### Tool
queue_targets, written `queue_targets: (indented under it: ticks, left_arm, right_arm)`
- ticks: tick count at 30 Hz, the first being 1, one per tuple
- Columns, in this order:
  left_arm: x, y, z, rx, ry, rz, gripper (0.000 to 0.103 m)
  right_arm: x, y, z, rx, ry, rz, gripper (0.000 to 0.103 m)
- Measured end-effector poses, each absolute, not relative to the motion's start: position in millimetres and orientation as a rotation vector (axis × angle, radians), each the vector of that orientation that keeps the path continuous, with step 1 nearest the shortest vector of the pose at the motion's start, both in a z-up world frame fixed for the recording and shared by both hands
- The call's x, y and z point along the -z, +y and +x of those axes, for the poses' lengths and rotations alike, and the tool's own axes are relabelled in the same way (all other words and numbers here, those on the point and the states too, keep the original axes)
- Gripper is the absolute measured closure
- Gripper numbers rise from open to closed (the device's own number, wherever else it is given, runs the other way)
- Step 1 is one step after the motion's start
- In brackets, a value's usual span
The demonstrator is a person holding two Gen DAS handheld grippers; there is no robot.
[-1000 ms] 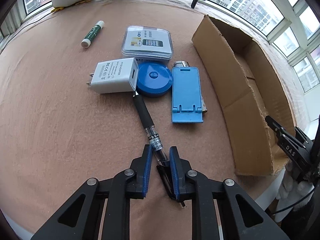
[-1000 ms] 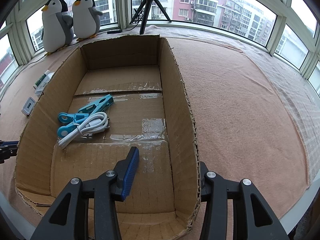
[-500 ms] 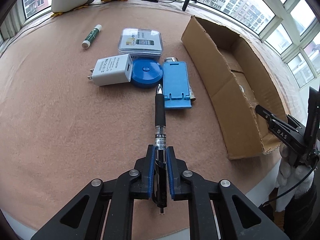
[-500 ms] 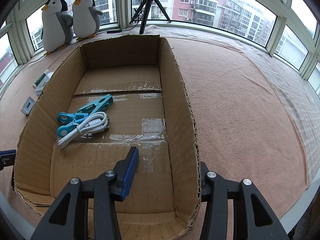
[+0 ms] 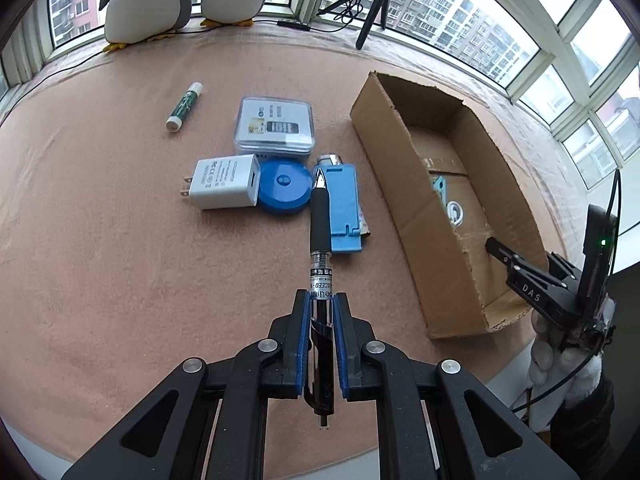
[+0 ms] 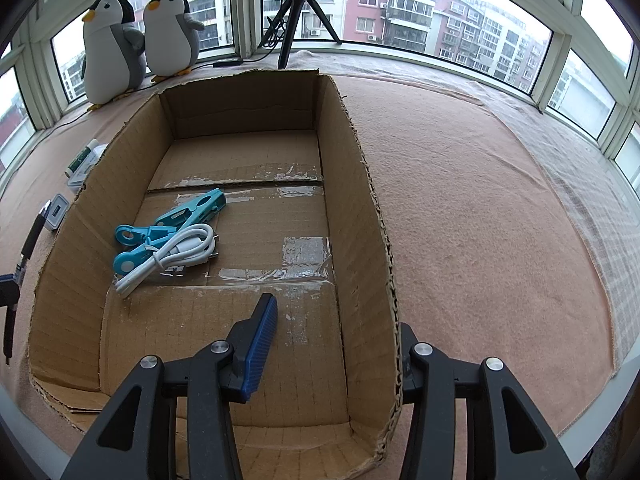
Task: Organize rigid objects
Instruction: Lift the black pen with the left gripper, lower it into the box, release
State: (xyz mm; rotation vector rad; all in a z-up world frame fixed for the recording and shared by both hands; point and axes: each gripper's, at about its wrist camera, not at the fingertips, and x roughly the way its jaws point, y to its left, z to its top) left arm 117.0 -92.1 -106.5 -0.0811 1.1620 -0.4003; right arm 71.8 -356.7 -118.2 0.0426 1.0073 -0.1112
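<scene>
My left gripper (image 5: 321, 300) is shut on a black pen (image 5: 320, 224) and holds it above the cloth, tip pointing away. The pen also shows at the left edge of the right wrist view (image 6: 28, 240). Behind it lie a white charger (image 5: 224, 186), a blue round tape measure (image 5: 285, 192), a blue phone stand (image 5: 342, 208) over a lighter, a clear plastic case (image 5: 274, 126) and a glue stick (image 5: 185, 107). My right gripper (image 6: 336, 320) is open and straddles the right wall of the cardboard box (image 6: 360, 200), one finger inside, one outside.
The box (image 5: 400, 184) holds blue clips (image 6: 168, 224) and a white cable (image 6: 176, 250). Two plush penguins (image 6: 136, 44) and a tripod (image 6: 296, 12) stand by the windows. The table's front edge runs close below both grippers.
My left gripper closed on the pen and lifted it off the cloth, drawing back from the other objects. The right gripper has not moved.
</scene>
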Motion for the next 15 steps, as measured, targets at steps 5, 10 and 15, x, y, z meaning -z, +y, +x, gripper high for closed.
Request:
queue_targets:
  ticks: [5,10,15]
  left_arm:
    - [87.2,-106.8,125.7,0.425,1.12,-0.079,0.091]
    - [72.2,-134.8,140.1,0.459,1.084,-0.063,0.091]
    - [58.1,-167.4,155.9,0.497,1.056,-0.052,0.091]
  right_arm:
    - [118.1,-356.1,72.1,0.111,1.007,0.042,0.06]
    - [118.0,-355.8,72.1,0.111,1.007,0.042,0.06]
    - [118.0,-355.8,72.2,0.112,1.007,0.042,0.06]
